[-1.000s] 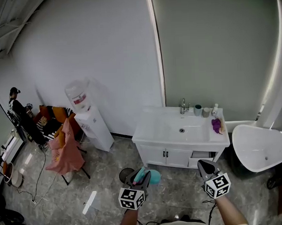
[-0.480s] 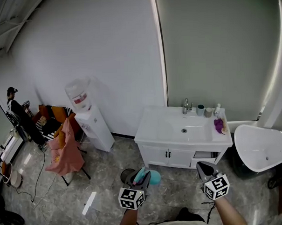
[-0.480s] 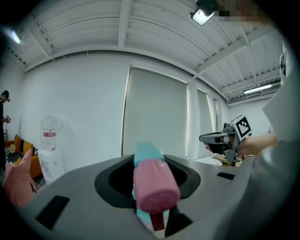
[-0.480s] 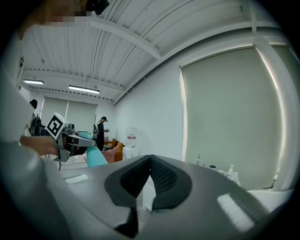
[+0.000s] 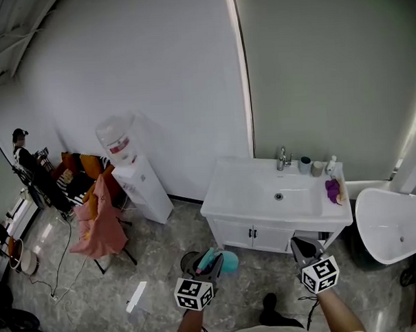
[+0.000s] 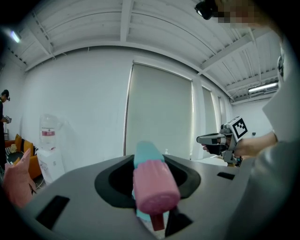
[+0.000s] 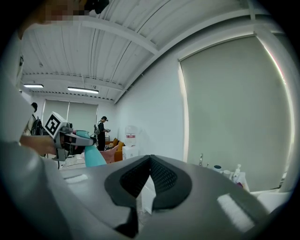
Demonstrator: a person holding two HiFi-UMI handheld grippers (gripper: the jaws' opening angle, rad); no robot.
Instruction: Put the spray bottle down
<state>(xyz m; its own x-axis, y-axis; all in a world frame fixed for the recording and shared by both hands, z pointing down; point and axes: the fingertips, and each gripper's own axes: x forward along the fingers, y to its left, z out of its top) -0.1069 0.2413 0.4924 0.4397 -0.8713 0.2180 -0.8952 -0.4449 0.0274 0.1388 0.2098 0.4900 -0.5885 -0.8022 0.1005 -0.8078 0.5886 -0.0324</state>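
Left claw pinching teal-pink spray bottle, held above floor before sink cabinet. Right claw pressed together, empty. Two cups on cabinet top; contents unreadable.

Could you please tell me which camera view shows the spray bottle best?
The left gripper view: the spray bottle fills the centre, pink over teal, clamped in the left gripper. The head view shows only a small teal part, and the right gripper view a small teal body from the side.
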